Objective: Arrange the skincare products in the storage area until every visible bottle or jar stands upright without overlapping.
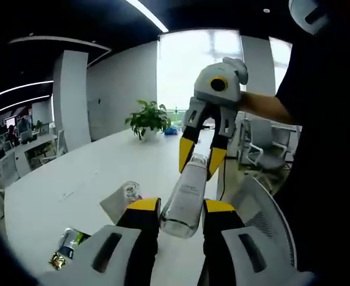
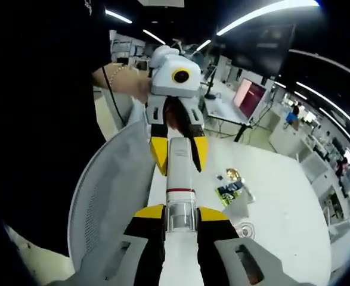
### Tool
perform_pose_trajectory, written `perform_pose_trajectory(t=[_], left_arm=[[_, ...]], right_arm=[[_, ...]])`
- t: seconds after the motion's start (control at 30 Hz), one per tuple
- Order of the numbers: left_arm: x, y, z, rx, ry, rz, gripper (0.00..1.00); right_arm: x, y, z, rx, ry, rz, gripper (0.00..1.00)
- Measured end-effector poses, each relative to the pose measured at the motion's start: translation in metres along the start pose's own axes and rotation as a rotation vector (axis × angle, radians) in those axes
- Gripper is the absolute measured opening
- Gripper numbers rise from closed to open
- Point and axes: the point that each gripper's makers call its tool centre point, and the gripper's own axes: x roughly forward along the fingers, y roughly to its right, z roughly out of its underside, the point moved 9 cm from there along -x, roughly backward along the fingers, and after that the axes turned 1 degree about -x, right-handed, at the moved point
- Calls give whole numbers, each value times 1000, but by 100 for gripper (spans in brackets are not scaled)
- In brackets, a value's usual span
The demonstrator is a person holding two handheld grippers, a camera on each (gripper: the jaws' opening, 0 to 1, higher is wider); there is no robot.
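Note:
A white skincare bottle (image 1: 187,189) with a clear end is held in the air between both grippers. My left gripper (image 1: 180,208) is shut on its thick clear base. The right gripper (image 1: 201,163) comes in from above and is shut on the far cap end. In the right gripper view the same bottle (image 2: 179,176) shows a red band and a clear cap, with my right gripper (image 2: 180,213) shut on the cap and the left gripper (image 2: 179,164) clamping the other end. A small clear jar (image 1: 130,190) stands on the white table (image 1: 73,179).
A green and gold sachet (image 1: 67,244) lies near the table's front edge, and sachets (image 2: 228,185) and the jar (image 2: 245,229) sit on the table (image 2: 282,196). A potted plant (image 1: 148,119) stands at the far end. A grey mesh chair (image 1: 264,220) is beside the table, and a person stands close.

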Motion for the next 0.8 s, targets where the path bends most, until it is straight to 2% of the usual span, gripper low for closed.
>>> perform_pose_trajectory(t=[0.17, 0.3, 0.33, 0.37, 0.4, 0.5, 0.6, 0.8], left_arm=[[-2, 3, -5, -7, 30, 21, 28], [-5, 5, -12, -15, 70, 46, 28], [-5, 6, -15, -30, 104, 61, 27], [-6, 8, -19, -81, 146, 76, 26], [-7, 7, -20, -103, 159, 83, 26], [-10, 5, -27, -167, 256, 86, 26], [-13, 2, -31, -189, 292, 86, 26], [-18, -3, -41, -220, 358, 75, 26]], right_arm=[[-7, 2, -2, 0, 18, -17, 9], [-18, 3, -7, 4, 61, -29, 10], [-20, 5, -7, 10, 83, -20, 11], [-24, 8, -9, 41, 113, -11, 12], [-26, 6, -12, 52, 130, -26, 12], [-32, 8, -15, 68, 180, 4, 14], [-36, 10, -15, 105, 224, 21, 15], [-43, 15, -16, 201, 353, 68, 17]])
